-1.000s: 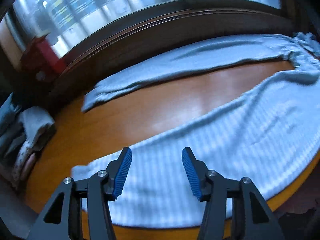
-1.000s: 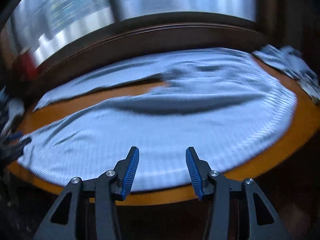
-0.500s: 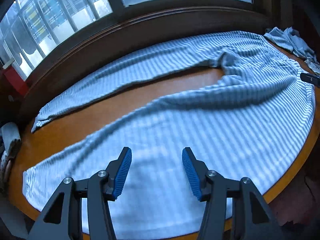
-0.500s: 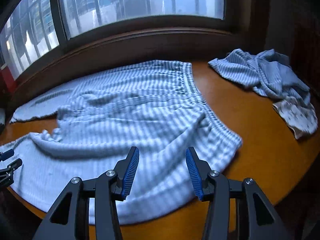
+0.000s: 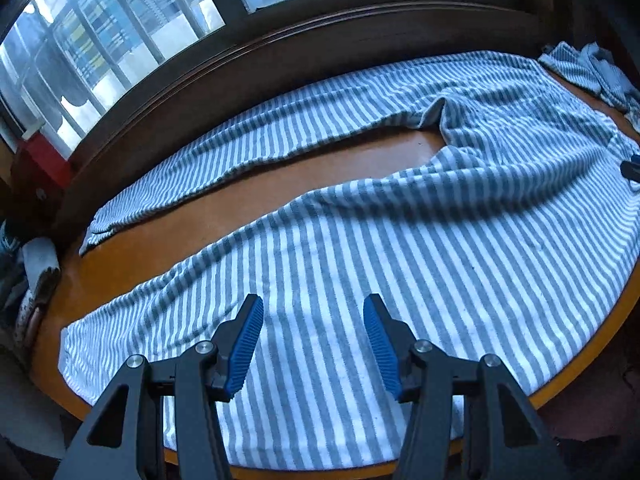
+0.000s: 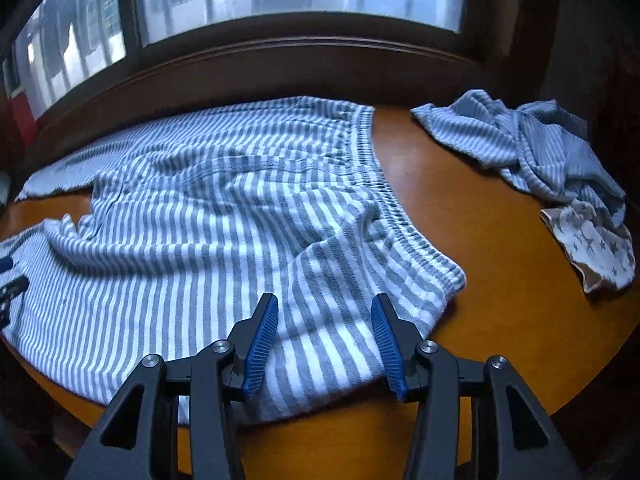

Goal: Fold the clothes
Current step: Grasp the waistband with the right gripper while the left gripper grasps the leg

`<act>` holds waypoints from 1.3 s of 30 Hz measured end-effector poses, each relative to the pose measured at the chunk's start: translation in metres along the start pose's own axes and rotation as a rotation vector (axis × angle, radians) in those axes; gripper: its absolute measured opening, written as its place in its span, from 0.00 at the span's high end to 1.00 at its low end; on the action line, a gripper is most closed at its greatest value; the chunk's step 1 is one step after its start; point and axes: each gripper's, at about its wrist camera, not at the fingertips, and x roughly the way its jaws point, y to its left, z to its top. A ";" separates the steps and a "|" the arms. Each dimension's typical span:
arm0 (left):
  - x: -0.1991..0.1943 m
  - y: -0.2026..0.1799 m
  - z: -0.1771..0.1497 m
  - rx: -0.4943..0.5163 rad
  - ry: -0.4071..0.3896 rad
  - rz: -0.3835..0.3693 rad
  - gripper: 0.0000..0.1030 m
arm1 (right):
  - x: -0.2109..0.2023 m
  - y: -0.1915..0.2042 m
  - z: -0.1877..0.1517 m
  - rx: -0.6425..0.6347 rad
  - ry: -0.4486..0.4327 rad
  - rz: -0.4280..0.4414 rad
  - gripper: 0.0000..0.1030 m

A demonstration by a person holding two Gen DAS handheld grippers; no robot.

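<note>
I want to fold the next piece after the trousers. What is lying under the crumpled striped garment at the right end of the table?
A star-printed cloth pokes out from under the crumpled striped garment, resting on the wooden table. How far it reaches beneath is covered, as is anything else under the heap.

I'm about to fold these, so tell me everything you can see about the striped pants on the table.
The striped pants are grey and white, of a soft, terry-like knit. They lie spread on the wooden table, waistband gathered with elastic toward the right, two legs running left with bare wood between them. The fabric is rumpled at the crotch and hip, and the near edge reaches the table's rim. Neither open gripper touches them as far as shows.
</note>
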 end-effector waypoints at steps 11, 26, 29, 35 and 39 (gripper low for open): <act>-0.043 -0.084 0.021 0.035 -0.090 -0.104 0.52 | -0.020 -0.081 -0.003 0.163 0.061 0.178 0.51; -0.064 -0.237 0.055 0.099 -0.129 -0.262 0.52 | 0.018 -0.106 0.014 0.160 0.238 0.537 0.53; -0.067 -0.250 0.059 0.117 -0.135 -0.273 0.52 | 0.024 -0.103 0.015 0.154 0.278 0.570 0.90; -0.067 -0.269 0.070 0.170 -0.140 -0.296 0.52 | 0.021 -0.107 0.030 0.193 0.281 0.689 0.97; -0.070 -0.282 0.076 0.206 -0.178 -0.307 0.40 | 0.015 -0.107 0.041 0.196 0.279 0.719 0.97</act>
